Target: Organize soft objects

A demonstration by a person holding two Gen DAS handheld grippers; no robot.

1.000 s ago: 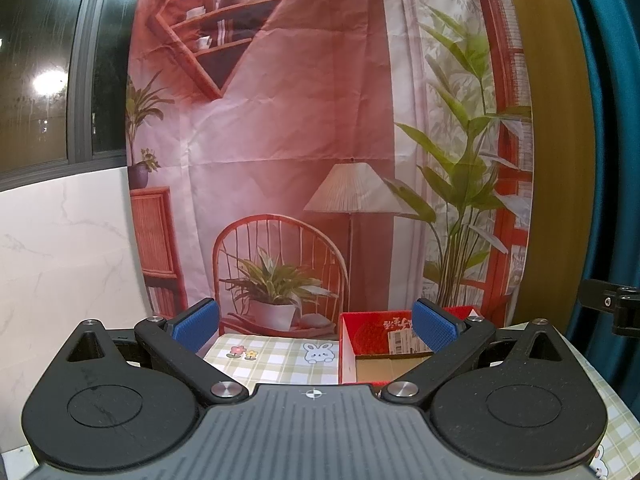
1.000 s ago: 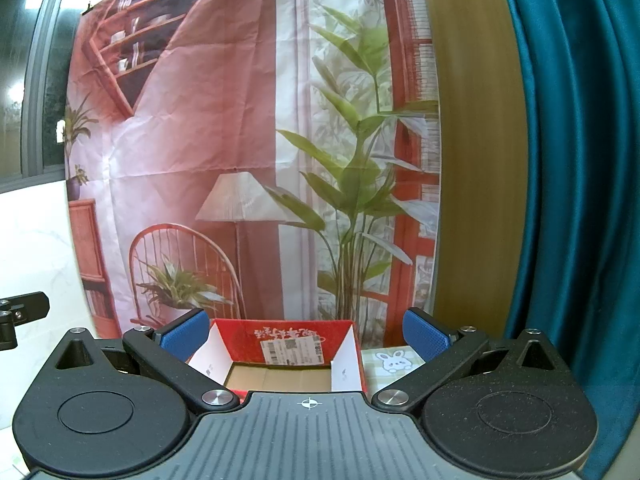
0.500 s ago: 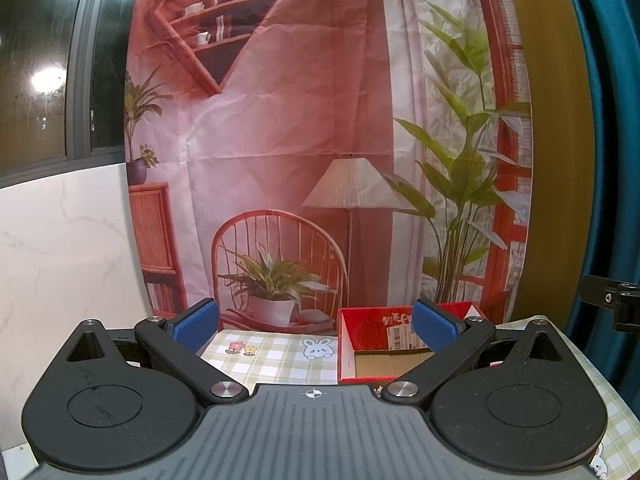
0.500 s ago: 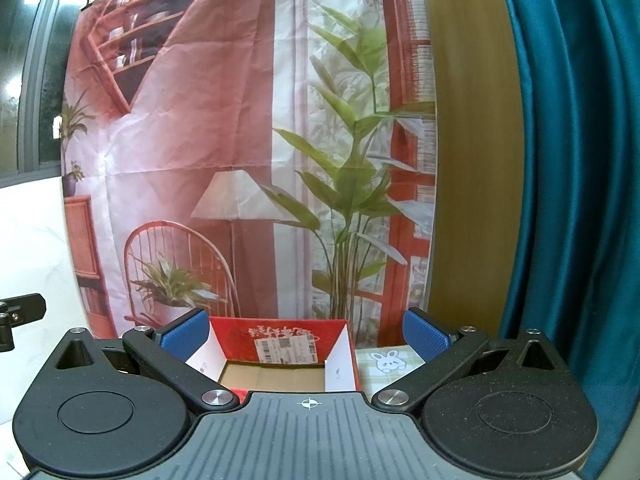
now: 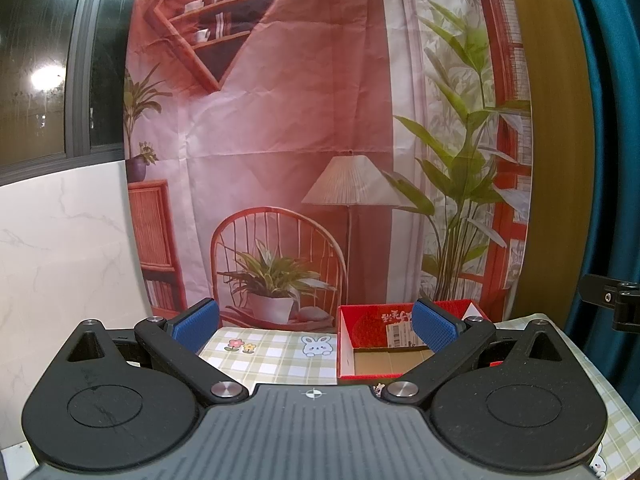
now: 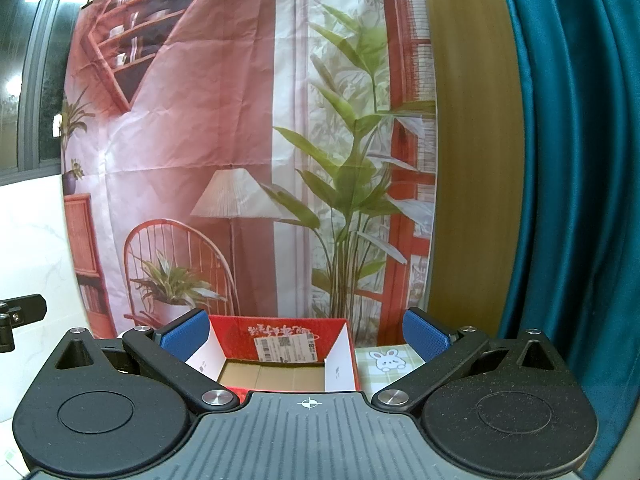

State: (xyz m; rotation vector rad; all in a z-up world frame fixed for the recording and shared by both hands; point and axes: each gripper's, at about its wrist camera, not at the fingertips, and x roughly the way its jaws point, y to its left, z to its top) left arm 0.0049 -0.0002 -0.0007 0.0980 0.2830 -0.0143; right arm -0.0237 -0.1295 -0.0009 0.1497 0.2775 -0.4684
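A red cardboard box [image 5: 362, 322] with a brown floor stands open and looks empty at the back of the table; the right wrist view shows the same box [image 6: 240, 330] straight ahead. My left gripper [image 5: 316, 323] is open, nothing between its blue pads, and the box lies ahead toward its right finger. My right gripper [image 6: 306, 332] is open too, held above the near side of the box. No soft object shows in either view.
A green checked tablecloth [image 5: 272, 354] with rabbit and flower prints covers the table. A printed room backdrop [image 5: 304, 120] hangs behind it, with a teal curtain [image 6: 568, 200] at the right and a white marble wall [image 5: 60, 260] at the left.
Both views have tipped slightly downward and more of the tablecloth and box floor shows. The box has drifted a little left in the right wrist view. Both grippers stay open.
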